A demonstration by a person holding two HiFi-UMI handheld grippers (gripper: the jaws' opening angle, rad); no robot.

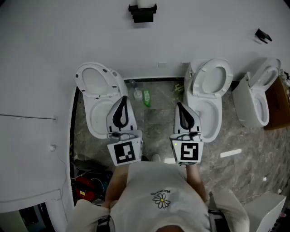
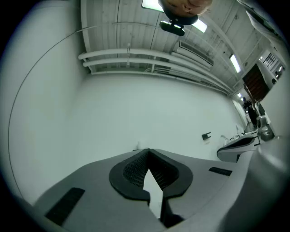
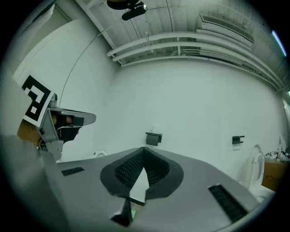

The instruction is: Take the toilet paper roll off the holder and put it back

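The roll (image 1: 146,3) sits on its holder (image 1: 142,13) on the wall at 12 o'clock, well apart from the tongs. The left gripper (image 1: 123,100) and right gripper (image 1: 180,108) are both pinched together with nothing inside. They point toward the wall, probably waiting to reach for it.

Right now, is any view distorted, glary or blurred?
Head view: even, soft light, sharp. Left gripper view: strong fisheye curve on the white ceiling pipes, dark corners, bright ceiling light panels blown out. Right gripper view: same fisheye bend, dark corners, wall evenly lit.
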